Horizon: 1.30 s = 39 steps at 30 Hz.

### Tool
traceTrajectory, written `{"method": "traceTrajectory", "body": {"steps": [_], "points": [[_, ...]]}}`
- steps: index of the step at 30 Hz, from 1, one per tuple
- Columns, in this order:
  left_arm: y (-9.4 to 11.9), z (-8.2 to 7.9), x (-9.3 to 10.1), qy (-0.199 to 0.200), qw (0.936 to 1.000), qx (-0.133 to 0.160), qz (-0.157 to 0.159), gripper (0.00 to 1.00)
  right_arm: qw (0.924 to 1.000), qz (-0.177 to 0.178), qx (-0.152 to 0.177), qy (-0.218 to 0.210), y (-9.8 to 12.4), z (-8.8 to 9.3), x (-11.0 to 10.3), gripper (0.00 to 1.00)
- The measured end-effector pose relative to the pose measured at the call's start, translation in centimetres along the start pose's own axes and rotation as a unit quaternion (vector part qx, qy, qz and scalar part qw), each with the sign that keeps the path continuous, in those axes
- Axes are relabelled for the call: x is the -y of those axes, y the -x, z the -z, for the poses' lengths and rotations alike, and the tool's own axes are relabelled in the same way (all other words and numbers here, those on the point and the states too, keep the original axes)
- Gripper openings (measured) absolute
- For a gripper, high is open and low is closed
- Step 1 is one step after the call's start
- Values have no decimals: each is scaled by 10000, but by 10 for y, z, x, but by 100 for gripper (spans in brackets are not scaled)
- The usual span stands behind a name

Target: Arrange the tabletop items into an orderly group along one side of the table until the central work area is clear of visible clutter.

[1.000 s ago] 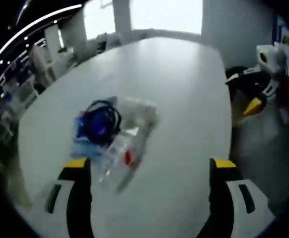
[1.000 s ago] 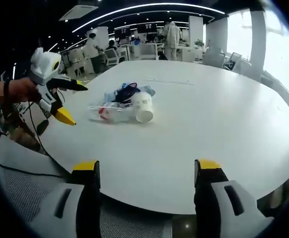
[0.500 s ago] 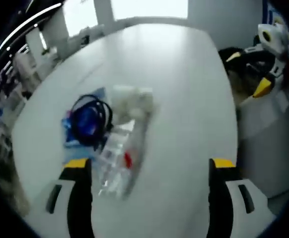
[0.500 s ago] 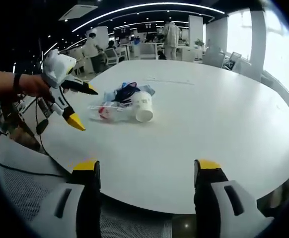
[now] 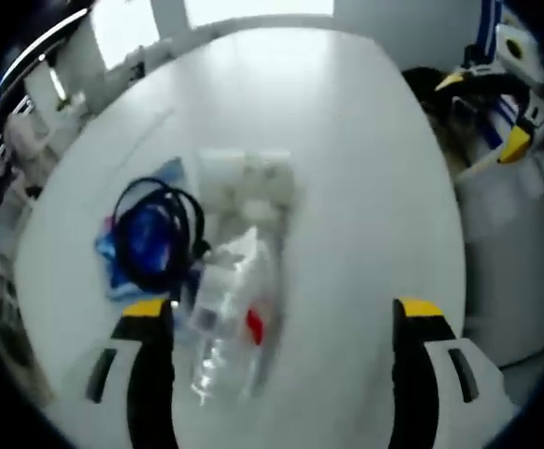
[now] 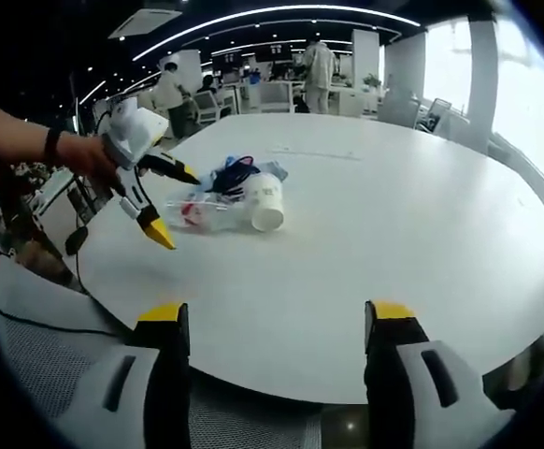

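Note:
A small pile lies on the white round table: a clear plastic bottle with a red label, a white paper cup on its side, and a blue packet with a coiled black cable. My left gripper hangs open just above the bottle, which sits beside its left jaw. In the right gripper view the bottle, cup and blue packet lie left of centre, with the left gripper open beside them in a person's hand. My right gripper is open at the table's near edge, holding nothing.
The right gripper shows off the table's edge in the left gripper view. A grey mesh chair seat sits below the near table edge. Desks, chairs and standing people fill the office behind. Bright windows line the right.
The left gripper has moved in toward the pile and lowered over the bottle, so the items look larger in its view. The right gripper and the items have stayed still.

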<state>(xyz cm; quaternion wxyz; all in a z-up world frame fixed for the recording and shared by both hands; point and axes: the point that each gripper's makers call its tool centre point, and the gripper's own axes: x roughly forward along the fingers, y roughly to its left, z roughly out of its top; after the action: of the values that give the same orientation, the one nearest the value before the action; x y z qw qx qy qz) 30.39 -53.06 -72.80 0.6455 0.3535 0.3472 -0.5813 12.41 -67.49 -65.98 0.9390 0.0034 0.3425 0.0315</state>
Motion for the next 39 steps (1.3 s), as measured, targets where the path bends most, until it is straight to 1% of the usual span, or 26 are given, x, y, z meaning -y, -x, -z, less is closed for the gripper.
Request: {"method": "traceTrajectory", "body": {"steps": [3, 7, 9, 11, 12, 14, 18, 20, 24, 28, 31, 32, 33, 34, 35, 36, 37, 38, 39], "points": [[-5, -2, -2, 5, 10000, -33, 79, 95, 10000, 14, 1, -30, 0, 0, 1, 76], [-10, -2, -2, -45, 9998, -114, 153, 93, 10000, 30, -1, -31, 0, 0, 1, 76], [-12, -2, -2, -83, 9997, -133, 207, 91, 10000, 34, -13, -28, -1, 1, 2, 76], [-14, -3, 2, -8, 9992, -90, 385, 85, 10000, 50, -2, -27, 0, 0, 2, 76], [-15, -4, 1, 16, 9992, -66, 401, 84, 10000, 51, 9, -39, 0, 0, 3, 76], [-19, -1, -2, 65, 9990, -143, 420, 84, 10000, 60, 12, -55, 0, 0, 3, 76], [-24, 0, -3, 83, 9987, -189, 468, 84, 10000, 76, 2, -57, 0, 0, 4, 76], [-28, 0, -3, 24, 9984, -203, 521, 81, 10000, 76, 3, -57, 0, 0, 4, 76], [-36, 3, -7, -217, 9984, -284, 440, 76, 10000, 69, 12, -36, 0, 0, 3, 75], [-40, 9, -15, -435, 9971, -539, 312, 67, 10000, 73, 15, -36, 0, 0, 3, 75], [-45, 12, -15, -472, 9961, -676, 307, 66, 10000, 76, 14, -44, 0, 0, 3, 75], [-47, 16, -16, -553, 9951, -772, 269, 66, 10000, 75, 3, -37, 0, 0, 3, 75], [-48, 11, -14, -434, 9963, -658, 341, 66, 10000, 78, 2, -29, 0, 0, 3, 75], [-48, 11, -16, -259, 9964, -732, 327, 65, 10000, 80, 3, -25, 0, 0, 3, 75], [-48, 11, -16, -214, 9965, -748, 321, 61, 10000, 81, 4, -23, 0, 0, 3, 75], [-48, 9, -18, -206, 9968, -713, 302, 53, 10000, 84, 3, -23, 0, 0, 3, 75], [-48, 1, -21, -168, 9985, -489, 191, 45, 10000, 83, 1, -26, 0, 0, 3, 75], [-51, -4, -15, -86, 9989, -359, 298, 42, 10000, 83, -5, -32, 0, 0, 3, 75], [-48, 6, -20, -236, 9974, -633, 236, 42, 10000, 82, -9, -32, 0, 1, 3, 75]]}}
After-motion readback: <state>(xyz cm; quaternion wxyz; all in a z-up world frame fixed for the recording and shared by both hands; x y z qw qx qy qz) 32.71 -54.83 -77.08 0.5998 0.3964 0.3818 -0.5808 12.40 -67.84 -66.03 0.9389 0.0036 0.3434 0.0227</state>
